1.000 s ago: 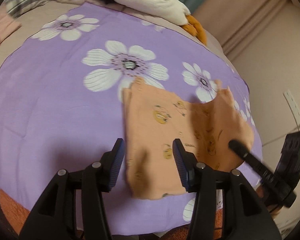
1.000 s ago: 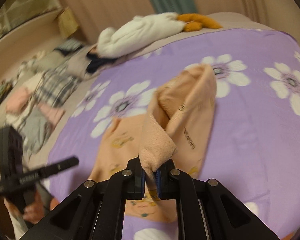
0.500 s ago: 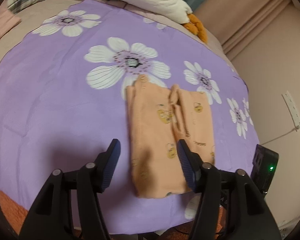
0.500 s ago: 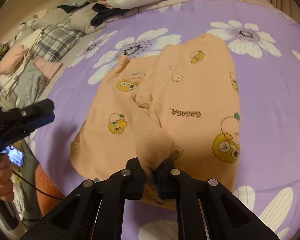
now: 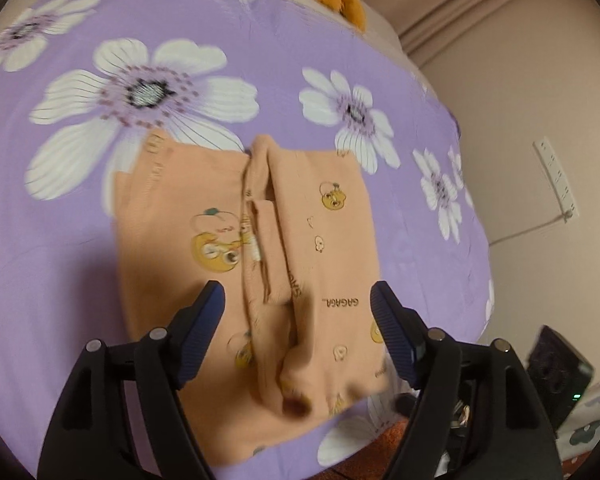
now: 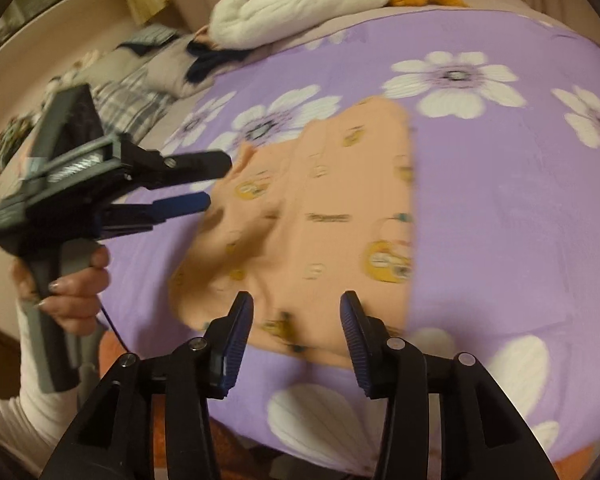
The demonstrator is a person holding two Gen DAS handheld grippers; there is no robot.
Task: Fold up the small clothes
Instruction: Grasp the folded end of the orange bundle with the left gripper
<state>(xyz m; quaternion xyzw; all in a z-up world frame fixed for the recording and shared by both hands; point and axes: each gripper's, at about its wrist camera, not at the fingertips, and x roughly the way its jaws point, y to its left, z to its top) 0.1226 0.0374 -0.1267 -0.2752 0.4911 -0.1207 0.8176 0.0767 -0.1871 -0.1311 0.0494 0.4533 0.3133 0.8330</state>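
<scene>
The peach garment (image 5: 260, 264) lies on the purple flowered sheet (image 5: 80, 272), both sides folded to a centre ridge, long axis running from lower frame toward upper. My left gripper (image 5: 296, 304), jaws just widening and empty, straddles its near end, closest I think despite the blur. My right gripper (image 6: 296, 312) has just let go, jaws parted, nothing between them

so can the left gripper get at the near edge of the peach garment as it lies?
Probably yes. The left gripper hangs open right over the peach garment, nothing between. The right gripper is open too, off the cloth.
</scene>
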